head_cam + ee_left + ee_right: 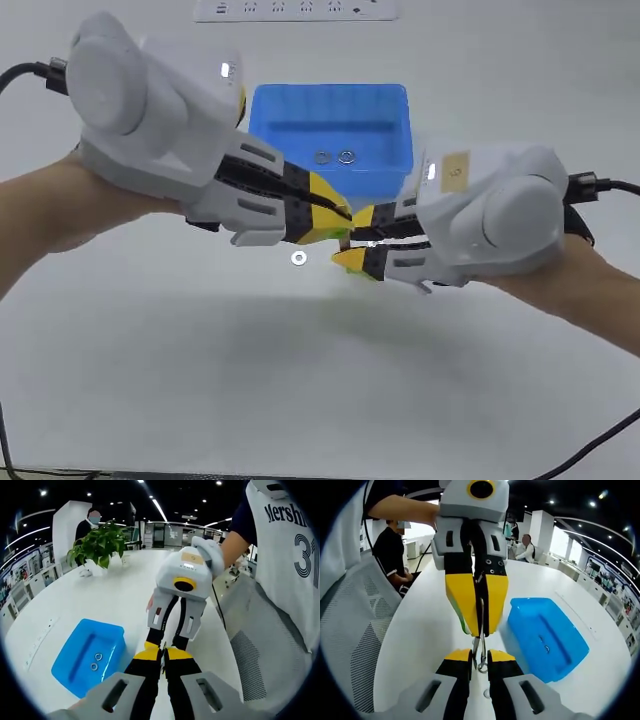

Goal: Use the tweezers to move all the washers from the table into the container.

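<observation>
Silver and small, one round metal washer (299, 259) lies loose on the white table (300, 390), just beside the thin steel tweezers (480, 639) that the left gripper (338, 220) and right gripper (358, 240) both clamp; whether the tweezers' tips are spread or pinched I cannot tell. Beyond, two washers (346, 157) sit in the blue plastic container (330, 103), so most seems done.

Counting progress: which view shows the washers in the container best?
The head view: two washers lie clearly in the container. The left gripper view shows both, smaller; the right gripper view, faint glints.
</observation>
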The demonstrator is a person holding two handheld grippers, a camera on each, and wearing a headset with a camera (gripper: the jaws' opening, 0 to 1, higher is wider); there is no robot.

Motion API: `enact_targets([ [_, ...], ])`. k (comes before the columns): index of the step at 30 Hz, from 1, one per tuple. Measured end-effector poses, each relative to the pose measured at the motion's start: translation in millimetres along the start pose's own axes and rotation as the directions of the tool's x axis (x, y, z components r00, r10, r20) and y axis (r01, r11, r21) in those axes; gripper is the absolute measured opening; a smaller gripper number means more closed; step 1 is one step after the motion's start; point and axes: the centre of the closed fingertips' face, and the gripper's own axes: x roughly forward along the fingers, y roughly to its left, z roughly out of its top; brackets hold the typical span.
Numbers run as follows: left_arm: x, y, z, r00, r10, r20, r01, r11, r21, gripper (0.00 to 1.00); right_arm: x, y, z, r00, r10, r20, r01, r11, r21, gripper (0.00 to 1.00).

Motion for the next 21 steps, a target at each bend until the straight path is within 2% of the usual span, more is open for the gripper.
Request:
enact_targets([
  [16,-0.7,-1.3,-5.0,0.9999,0.001,-0.011,-0.001,1.000,0.000,0.07,0.8,3.8,0.1,0.9998,0.011,-0.017,-0.012,1.000,-0.024,0.10],
  [21,-5.2,-2.1,-1.6,0.9999,0.011,0.001,-0.011,1.000,-0.006,0.07,-2.8,5.2,5.1,0.9999,0.010,-0.009,-0.011,1.000,-0.027,0.10],
])
